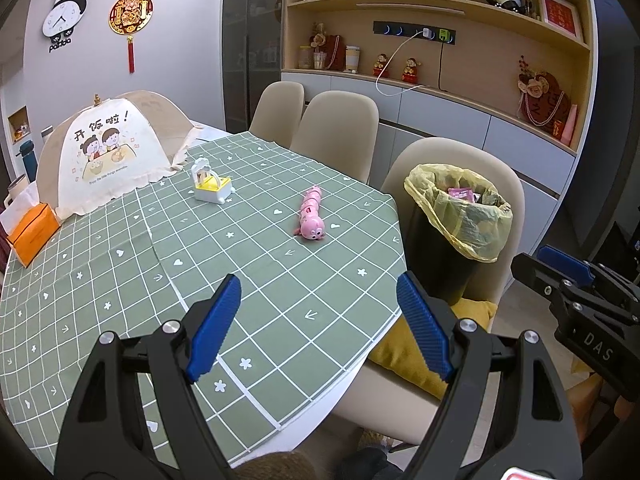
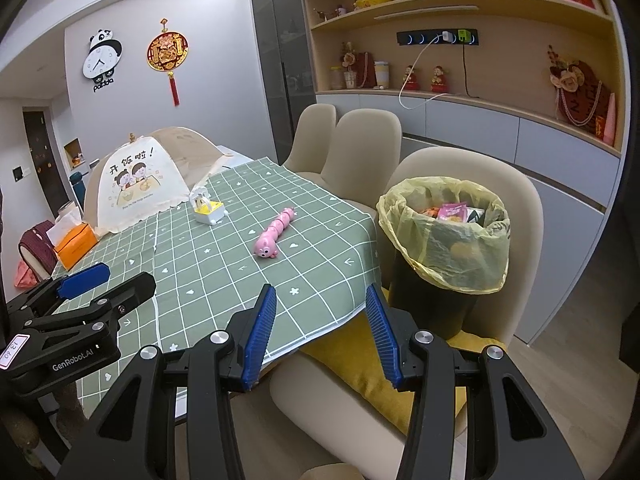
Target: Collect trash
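A black trash bin lined with a yellow bag (image 1: 460, 216) (image 2: 444, 232) stands on a beige chair beside the table, with wrappers (image 2: 452, 213) inside. My left gripper (image 1: 320, 324) is open and empty, above the near part of the green checked tablecloth (image 1: 120, 280). My right gripper (image 2: 322, 334) is open and empty, over the table edge and the chair's yellow cushion (image 2: 360, 376), below and left of the bin. Each gripper shows in the other's view: the right one (image 1: 568, 276), the left one (image 2: 80, 284).
On the table lie a pink caterpillar toy (image 1: 311, 216) (image 2: 276, 232), a small white and yellow toy (image 1: 212, 184), a mesh food cover (image 1: 108, 152) and an orange tissue box (image 1: 34, 232). Beige chairs (image 1: 336, 128) line the far side. Shelving fills the wall behind.
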Tool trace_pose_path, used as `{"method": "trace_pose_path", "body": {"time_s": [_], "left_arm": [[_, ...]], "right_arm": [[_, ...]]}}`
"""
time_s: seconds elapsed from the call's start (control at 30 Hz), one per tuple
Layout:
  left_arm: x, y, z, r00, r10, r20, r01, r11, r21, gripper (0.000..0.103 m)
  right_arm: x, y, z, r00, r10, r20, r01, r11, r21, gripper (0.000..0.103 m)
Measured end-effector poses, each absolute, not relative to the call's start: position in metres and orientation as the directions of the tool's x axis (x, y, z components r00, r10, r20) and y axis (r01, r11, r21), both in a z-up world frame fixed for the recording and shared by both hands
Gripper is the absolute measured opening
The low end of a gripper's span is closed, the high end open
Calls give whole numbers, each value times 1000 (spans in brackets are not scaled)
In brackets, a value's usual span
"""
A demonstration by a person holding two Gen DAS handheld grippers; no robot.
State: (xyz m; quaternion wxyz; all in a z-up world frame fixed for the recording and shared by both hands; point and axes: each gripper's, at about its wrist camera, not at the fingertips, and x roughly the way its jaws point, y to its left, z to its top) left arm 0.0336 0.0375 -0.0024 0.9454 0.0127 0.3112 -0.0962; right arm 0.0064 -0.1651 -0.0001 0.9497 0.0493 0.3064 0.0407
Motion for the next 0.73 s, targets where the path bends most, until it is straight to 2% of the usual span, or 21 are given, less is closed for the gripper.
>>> {"method": "trace_pose_path", "body": {"time_s": [0.53, 0.67, 0.73], "left_arm": [[46, 50, -10, 774, -172, -609, 178, 983, -52, 76], [77, 87, -33, 720, -100, -686, 71, 995, -71, 76], [101, 124, -49, 685, -30, -728, -42, 996, -81, 76]], "right_arm": [[13, -157, -4, 801, 79, -593, -28, 995, 94, 44], [35, -143, -10, 772, 115, -625, -74, 993, 91, 45], [59, -128, -17, 730, 172, -662, -149, 985, 91, 50]]}}
